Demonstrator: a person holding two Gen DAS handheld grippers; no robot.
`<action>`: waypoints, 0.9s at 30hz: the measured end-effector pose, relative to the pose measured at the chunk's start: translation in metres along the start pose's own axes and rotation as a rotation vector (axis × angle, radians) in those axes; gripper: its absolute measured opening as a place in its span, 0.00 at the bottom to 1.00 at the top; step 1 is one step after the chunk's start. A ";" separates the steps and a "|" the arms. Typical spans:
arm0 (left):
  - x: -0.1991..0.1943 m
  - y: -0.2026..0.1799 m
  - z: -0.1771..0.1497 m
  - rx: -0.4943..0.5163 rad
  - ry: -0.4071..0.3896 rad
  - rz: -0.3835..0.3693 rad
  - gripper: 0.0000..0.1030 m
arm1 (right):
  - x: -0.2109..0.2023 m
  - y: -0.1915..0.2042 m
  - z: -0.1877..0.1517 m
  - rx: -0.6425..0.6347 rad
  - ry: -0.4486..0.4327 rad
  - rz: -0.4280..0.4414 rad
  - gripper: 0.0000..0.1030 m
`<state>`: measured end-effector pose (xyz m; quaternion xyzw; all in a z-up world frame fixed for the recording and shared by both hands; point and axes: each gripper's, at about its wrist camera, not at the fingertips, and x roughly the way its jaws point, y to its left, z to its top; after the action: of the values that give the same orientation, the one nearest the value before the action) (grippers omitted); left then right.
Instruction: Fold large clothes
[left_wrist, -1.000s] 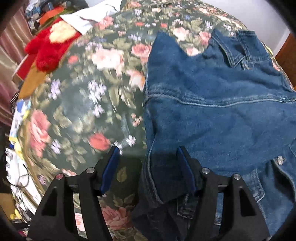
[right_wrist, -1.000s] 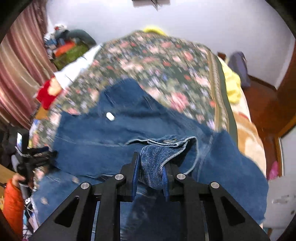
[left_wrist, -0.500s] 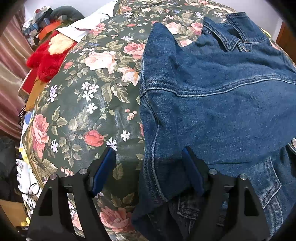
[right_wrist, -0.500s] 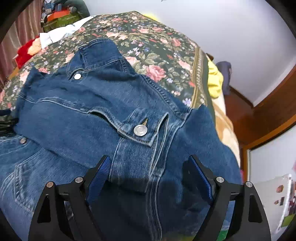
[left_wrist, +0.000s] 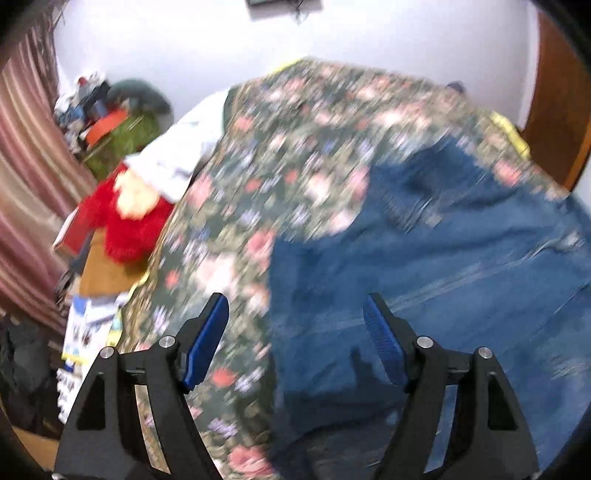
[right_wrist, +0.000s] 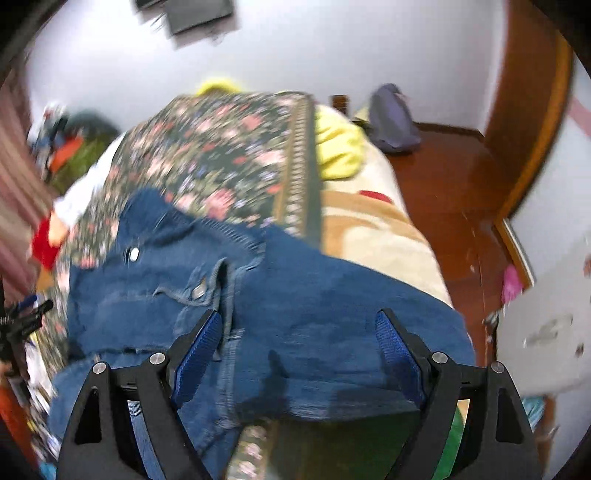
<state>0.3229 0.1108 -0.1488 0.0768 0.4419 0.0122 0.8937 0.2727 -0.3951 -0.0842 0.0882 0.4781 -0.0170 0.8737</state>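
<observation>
Floral bedspread (left_wrist: 266, 155) covers the bed under both my tools, and the denim jacket (left_wrist: 443, 277) lies spread on it, taking up the side of the bed toward the wooden floor (right_wrist: 454, 173).

My left tool (left_wrist: 293, 332) hangs with its blue pads wide apart and nothing between them, above the jacket's left edge, where denim meets the flowers. My right tool (right_wrist: 299, 343) is just as wide and empty, above the jacket's other side, near where the cloth droops off the bed's edge.

I judge that the step in hand is choosing the next fold line. To do it well, I should bring each tool down on a firm seam or hem, pinch one layer cleanly, and lift both sides level so the heavy denim does not drag or bunch.

Beyond the jacket, the button (right_wrist: 132, 254) by its collar (right_wrist: 144, 206) shows only as a smear. Both views are blurred, so I cannot tell which layers lie on top, nor where the sleeves are. The jacket's near hem is cut off below the tools. Farther off, a red plush toy (left_wrist: 125, 221) sits beside the bed.
</observation>
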 end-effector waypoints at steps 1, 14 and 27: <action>-0.005 -0.005 0.008 0.001 -0.017 -0.024 0.73 | -0.004 -0.011 -0.001 0.029 -0.006 -0.003 0.82; -0.004 -0.165 0.057 0.189 0.010 -0.316 0.77 | 0.018 -0.130 -0.056 0.347 0.107 -0.023 0.82; 0.050 -0.256 0.036 0.320 0.189 -0.390 0.77 | 0.078 -0.181 -0.089 0.607 0.196 0.127 0.73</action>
<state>0.3699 -0.1420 -0.2046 0.1293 0.5261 -0.2230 0.8104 0.2208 -0.5534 -0.2213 0.3756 0.5266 -0.0959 0.7566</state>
